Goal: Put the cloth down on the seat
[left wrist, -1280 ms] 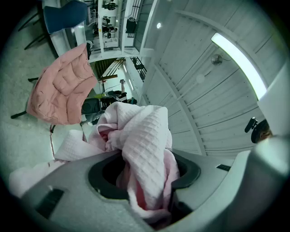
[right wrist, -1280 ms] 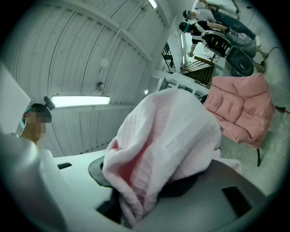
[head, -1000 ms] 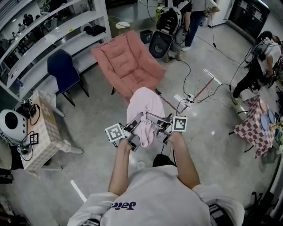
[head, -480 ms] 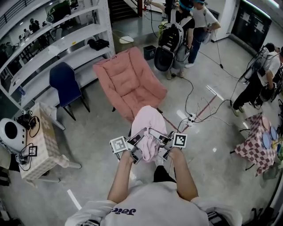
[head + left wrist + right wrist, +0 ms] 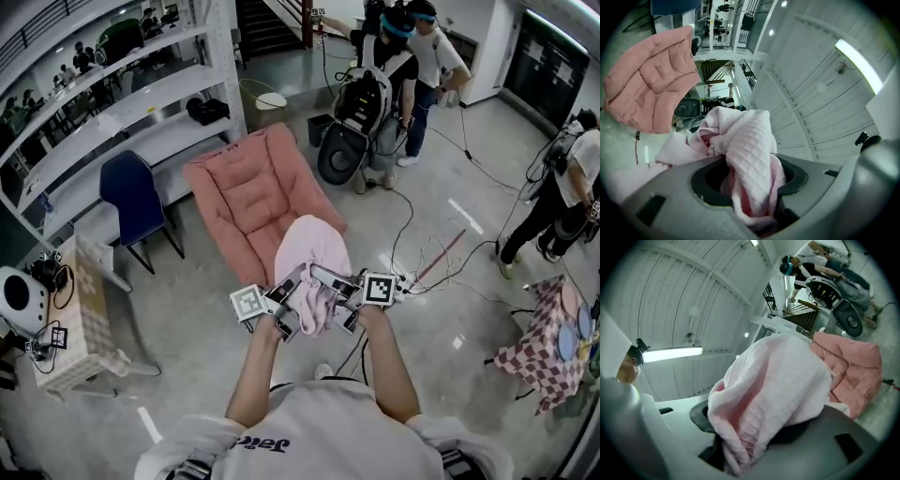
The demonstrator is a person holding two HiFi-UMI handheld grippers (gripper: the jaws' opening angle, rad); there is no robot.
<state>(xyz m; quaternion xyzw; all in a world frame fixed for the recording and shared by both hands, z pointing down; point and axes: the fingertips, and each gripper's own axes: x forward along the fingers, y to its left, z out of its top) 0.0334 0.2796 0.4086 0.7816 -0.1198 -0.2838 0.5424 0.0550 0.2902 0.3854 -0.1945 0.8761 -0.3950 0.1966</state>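
- Left claw (image 5: 289, 292): clamped on a bunched fold of the pale pink quilted cloth (image 5: 313, 262). The left gripper view shows the fabric wedged between the two jaws and spilling over their front.
- Right claw (image 5: 339, 287): also pinching the cloth, a thick wad of which fills its throat. These jaws have just been opening a little, with the fabric between them and the pads on it.
- Relative position: the two claws sit side by side, the left at 9 o'clock of the right, with the cloth bridging them (both marker cubes face up).
- Cloth location: held in the air in front of my chest, above the grey floor (image 5: 187, 319). Its free bulk rises toward 12 o'clock from the claws.
- Salmon-pink padded chair (image 5: 248, 192): at 11 o'clock from the claws. In the head view the cloth's far end overlaps the seat's front edge.
- Navy blue chair (image 5: 131, 192): at 9 o'clock of the padded chair, well apart.
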